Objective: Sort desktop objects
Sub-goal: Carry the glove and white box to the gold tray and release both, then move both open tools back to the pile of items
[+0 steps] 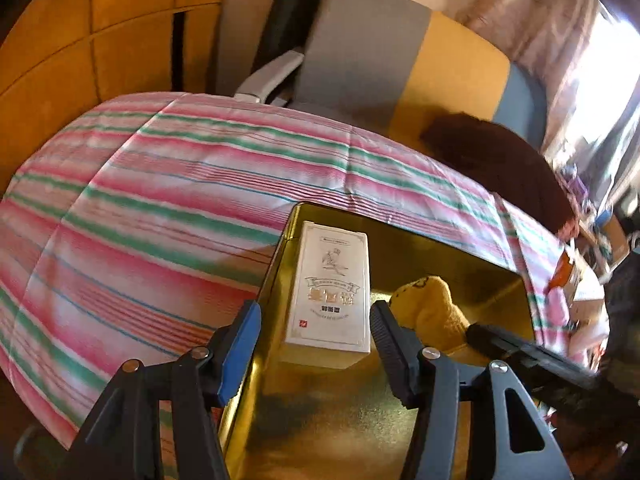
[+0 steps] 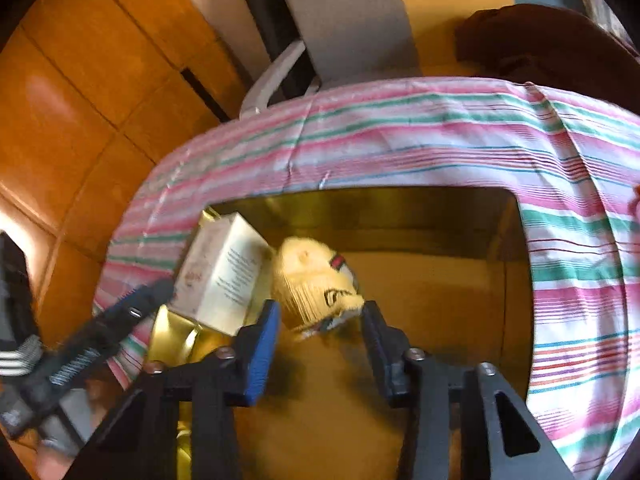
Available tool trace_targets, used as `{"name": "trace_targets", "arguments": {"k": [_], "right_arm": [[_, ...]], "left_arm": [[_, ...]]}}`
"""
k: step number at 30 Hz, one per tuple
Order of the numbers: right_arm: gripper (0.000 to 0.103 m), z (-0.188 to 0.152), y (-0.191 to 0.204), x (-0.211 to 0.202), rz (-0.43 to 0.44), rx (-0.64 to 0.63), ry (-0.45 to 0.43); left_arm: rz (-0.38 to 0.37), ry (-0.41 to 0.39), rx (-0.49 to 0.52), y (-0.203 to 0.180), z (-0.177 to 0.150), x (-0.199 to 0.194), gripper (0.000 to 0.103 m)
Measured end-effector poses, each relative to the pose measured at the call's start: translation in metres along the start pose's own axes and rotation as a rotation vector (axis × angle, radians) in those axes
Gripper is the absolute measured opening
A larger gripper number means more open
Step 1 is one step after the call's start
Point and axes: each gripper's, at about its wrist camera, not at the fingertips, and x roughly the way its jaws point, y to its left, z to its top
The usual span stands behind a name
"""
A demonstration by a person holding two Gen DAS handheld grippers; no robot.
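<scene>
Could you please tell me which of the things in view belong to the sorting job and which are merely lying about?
Job in hand:
- gold tin
- white box
- yellow knitted item

Lying about:
- striped cloth
- grey chair
- dark brown fabric

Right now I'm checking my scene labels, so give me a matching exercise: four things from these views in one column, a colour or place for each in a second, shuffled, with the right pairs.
Things:
1. white carton
2. yellow knitted toy
3. tablecloth
4. office chair

Colour or place:
A. pink, white and green stripes
B. grey, beyond the far edge of the table
C. upright at the left wall of the gold tin
D. in the tin, just ahead of the right gripper

Pairs: 1-C, 2-D, 3-A, 4-B
</scene>
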Motion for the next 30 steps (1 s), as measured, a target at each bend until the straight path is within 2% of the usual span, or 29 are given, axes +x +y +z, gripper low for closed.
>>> {"name": "trace_targets", "arguments": {"k": [4,7,11,16,21,26,30], "right_arm": [[0.032,0.000,0.011,0.021,-0.001,-0.043,0.047],[0.032,0.001,0.021,0.037,0.076,-0.042,0.076],[0.034,0.002,0.029,0.032,0.107,-0.061,0.065],[0.039,0.000,0.024,-0.008,0.102,-0.082,-0.020],[0.040,-0.003,0.008,-0.055,0.041,-0.113,-0.128],[0.044,-0.012,-0.023,-0.103,-0.042,-0.108,-0.240],[0.046,-0.025,-0.057,-0.132,-0.104,-0.069,-0.289]], "left_arm": [[0.020,-0.020,-0.006,0.003,-0.003,-0.009,0.057],[0.020,-0.025,-0.024,0.007,-0.005,-0.013,0.057],[0.013,-0.012,-0.052,0.010,-0.009,-0.014,0.057],[-0.006,-0.013,-0.063,0.005,-0.016,-0.013,0.057],[-0.057,-0.007,-0.053,-0.017,-0.024,-0.013,0.057],[-0.117,0.003,-0.001,-0.053,-0.035,-0.017,0.057],[-0.161,0.009,0.072,-0.092,-0.046,-0.020,0.057]]}}
